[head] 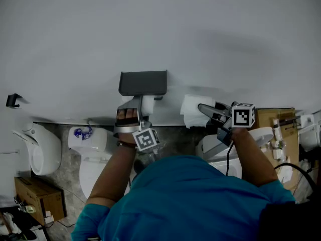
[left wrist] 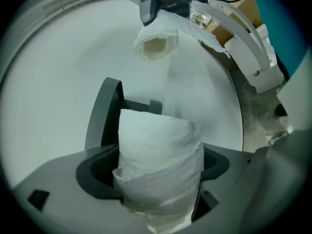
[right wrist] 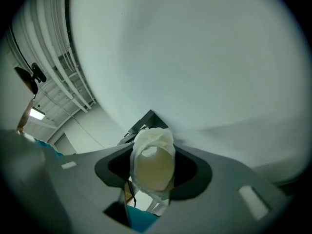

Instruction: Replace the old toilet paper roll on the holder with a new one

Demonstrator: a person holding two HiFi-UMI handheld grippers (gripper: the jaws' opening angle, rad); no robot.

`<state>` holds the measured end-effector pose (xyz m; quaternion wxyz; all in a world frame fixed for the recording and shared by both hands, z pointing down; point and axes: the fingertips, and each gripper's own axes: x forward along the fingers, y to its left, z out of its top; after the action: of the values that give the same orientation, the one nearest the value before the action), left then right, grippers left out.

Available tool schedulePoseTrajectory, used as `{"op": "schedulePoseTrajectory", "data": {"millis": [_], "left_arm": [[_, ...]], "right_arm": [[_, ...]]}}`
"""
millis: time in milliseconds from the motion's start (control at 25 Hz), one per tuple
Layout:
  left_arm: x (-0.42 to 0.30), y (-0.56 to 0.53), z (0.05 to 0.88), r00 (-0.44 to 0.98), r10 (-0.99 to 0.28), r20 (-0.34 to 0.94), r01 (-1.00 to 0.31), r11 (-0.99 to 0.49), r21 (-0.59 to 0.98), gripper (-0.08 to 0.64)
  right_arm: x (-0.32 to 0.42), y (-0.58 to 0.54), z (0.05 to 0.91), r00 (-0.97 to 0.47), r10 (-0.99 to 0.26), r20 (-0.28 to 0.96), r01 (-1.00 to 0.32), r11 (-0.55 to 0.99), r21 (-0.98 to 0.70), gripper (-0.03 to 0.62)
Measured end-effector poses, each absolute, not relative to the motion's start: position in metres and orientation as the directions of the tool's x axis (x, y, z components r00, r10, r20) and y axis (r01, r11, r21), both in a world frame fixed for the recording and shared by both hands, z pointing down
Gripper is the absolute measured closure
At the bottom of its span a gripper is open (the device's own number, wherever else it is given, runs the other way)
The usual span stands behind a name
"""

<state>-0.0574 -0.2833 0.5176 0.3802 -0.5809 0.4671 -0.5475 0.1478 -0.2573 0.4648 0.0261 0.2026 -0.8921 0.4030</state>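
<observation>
White wall, a roll in each gripper.
Head view: dark grey plastic holder on it, beyond my left gripper. Left gripper view: jaws squeeze a plump white paper roll before the holder. Right gripper view: my right gripper, half closed, pinches a thin squashed roll with tan core.

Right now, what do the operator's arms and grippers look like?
Left gripper and right gripper: grey moulded bodies, dark jaws, each bearing a white cube with black square markers. A black cable runs from the right gripper along the forearm. The person wears a teal short-sleeved shirt and a dark band on the left wrist.
</observation>
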Motion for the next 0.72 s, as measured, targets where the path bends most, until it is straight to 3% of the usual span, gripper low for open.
{"op": "schedulePoseTrajectory", "data": {"millis": [160,520,720], "left_arm": [[-0.047,-0.276,0.517,-0.017,-0.950,0.312,-0.163,-0.305,-0.938,0.098],[-0.046,-0.242,0.512,0.061,-0.914,0.401,-0.377,-0.393,-0.839,0.097],[-0.058,-0.218,0.489,0.168,-0.891,0.422,-0.613,-0.430,-0.663,0.097]], "right_arm": [[0.154,-0.253,0.453,-0.921,-0.340,0.188,-0.368,0.610,-0.702,0.397],[0.142,-0.251,0.431,-0.940,-0.310,0.142,-0.321,0.658,-0.682,0.397],[0.137,-0.248,0.413,-0.946,-0.302,0.113,-0.299,0.690,-0.659,0.399]]}}
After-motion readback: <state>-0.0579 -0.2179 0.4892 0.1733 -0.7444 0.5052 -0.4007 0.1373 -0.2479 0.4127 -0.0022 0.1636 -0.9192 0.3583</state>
